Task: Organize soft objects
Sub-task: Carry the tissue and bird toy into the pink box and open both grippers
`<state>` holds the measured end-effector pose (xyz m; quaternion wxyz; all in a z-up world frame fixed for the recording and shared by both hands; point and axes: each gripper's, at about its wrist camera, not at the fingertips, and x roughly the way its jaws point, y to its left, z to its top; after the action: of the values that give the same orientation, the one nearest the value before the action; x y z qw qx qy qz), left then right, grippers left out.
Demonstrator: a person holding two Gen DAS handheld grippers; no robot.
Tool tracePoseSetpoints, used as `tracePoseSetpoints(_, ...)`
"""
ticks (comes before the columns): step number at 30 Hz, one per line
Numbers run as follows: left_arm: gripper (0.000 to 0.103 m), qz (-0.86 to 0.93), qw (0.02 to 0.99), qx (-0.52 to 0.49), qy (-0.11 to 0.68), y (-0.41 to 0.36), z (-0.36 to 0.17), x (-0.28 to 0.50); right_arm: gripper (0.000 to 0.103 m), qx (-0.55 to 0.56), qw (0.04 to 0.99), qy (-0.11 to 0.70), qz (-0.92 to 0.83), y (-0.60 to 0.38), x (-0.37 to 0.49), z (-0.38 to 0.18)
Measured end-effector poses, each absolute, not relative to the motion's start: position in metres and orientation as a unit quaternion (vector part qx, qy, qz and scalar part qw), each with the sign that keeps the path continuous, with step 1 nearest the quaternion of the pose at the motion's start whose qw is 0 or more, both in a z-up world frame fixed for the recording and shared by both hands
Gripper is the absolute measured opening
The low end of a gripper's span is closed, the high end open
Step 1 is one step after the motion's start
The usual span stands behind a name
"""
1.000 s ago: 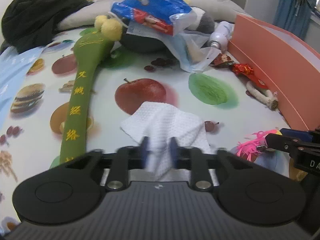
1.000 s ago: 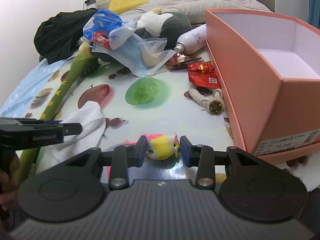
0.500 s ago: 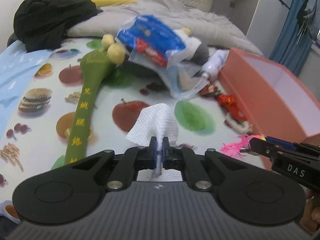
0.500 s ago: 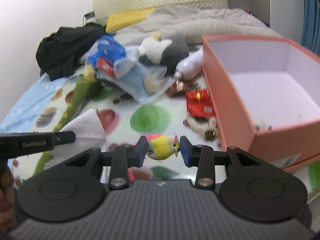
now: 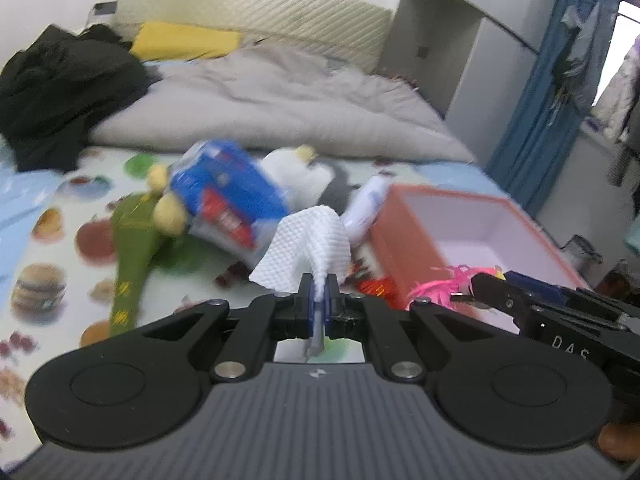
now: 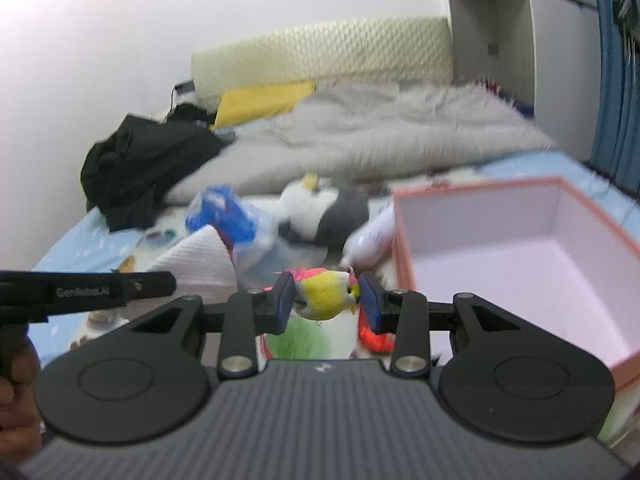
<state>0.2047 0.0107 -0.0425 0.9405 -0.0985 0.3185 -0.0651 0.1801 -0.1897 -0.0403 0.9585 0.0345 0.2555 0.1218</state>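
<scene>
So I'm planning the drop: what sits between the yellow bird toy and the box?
Right wrist view: only the right tongs' far pad separates bird toy from box.

My left tongs (image 5: 319, 294) are black with blue pads, pinching a white waffle-textured cloth (image 5: 308, 245). My right tongs (image 6: 325, 294), same black and blue, carry a yellow bird toy (image 6: 326, 294) with pink tufts. The box (image 6: 520, 248) is orange outside, white inside. The mat (image 5: 56, 264) is pale with printed fruit and burgers (blurred). The long plush (image 5: 132, 252) is green with yellow characters.
</scene>
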Motion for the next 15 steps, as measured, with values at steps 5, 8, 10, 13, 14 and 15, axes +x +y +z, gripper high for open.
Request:
tracePoseSetpoints(5,0.006,-0.095,0.946,-0.099,0.293,-0.009,-0.003,0.221,0.040,0.015,0.971,0.215,0.107,-0.203,0.182,0.003)
tracePoseSetpoints(8,0.006,-0.113,0.951,-0.089,0.273,-0.026,0.024,0.230,0.040,0.007,0.976,0.193,0.098,-0.215,0.184,0.027)
tracePoseSetpoints(10,0.006,-0.122,0.952,-0.085,0.268,-0.038,0.038,0.237,0.040,0.002,0.980,0.181,0.086,-0.223,0.187,0.040)
tracePoseSetpoints(13,0.006,-0.127,0.952,-0.083,0.266,-0.056,0.061,0.253,0.040,0.002,0.982,0.175,0.070,-0.241,0.194,0.059)
tracePoseSetpoints(14,0.006,-0.131,0.950,-0.084,0.270,-0.062,0.067,0.260,0.040,0.008,0.981,0.181,0.068,-0.247,0.199,0.063)
tracePoseSetpoints(15,0.006,-0.139,0.948,-0.087,0.273,-0.068,0.073,0.265,0.040,0.014,0.980,0.189,0.067,-0.255,0.204,0.066)
